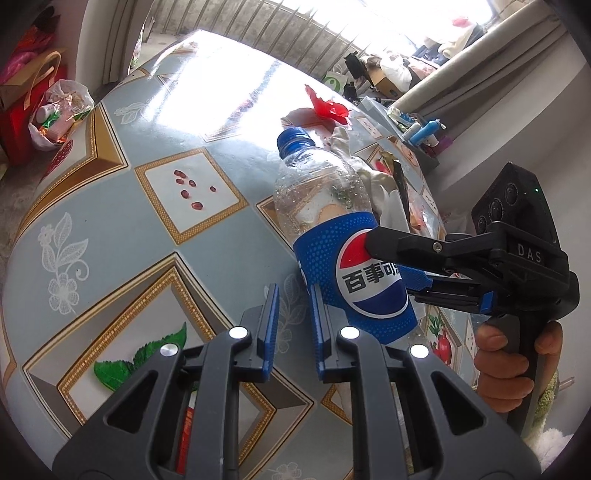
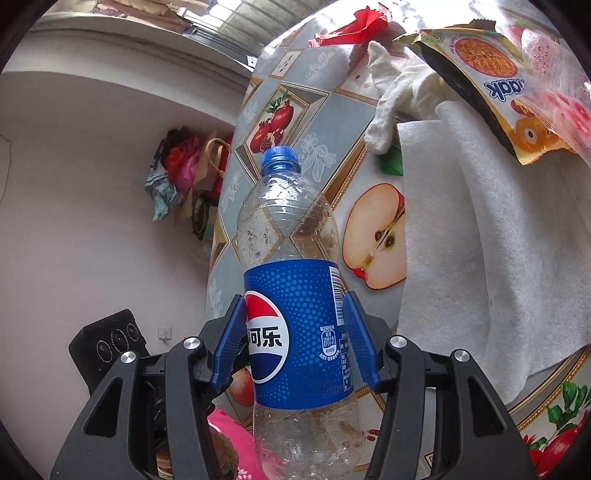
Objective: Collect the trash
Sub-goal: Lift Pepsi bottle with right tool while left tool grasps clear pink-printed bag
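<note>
Over the fruit-print tablecloth (image 2: 373, 236), right gripper (image 2: 295, 343) clamps a Pepsi bottle (image 2: 295, 295) labelled 百事可乐.

You are at a round table (image 1: 110, 206) with a shiny blue-grey cloth. The cloth has gold frames and pictures of leaves, apples and other red fruit on it. Bright light from the window (image 1: 424, 14) makes a big white patch on the table top. You can see bars (image 1: 258, 33) across the window and a long pale curtain (image 1: 491, 77) hanging beside it. The walls (image 2: 92, 184) are plain and pale. Over by the wall, bags and bright clothes (image 2: 184, 162) sit in a heap. A white switch (image 2: 164, 333) is on the wall.
</note>
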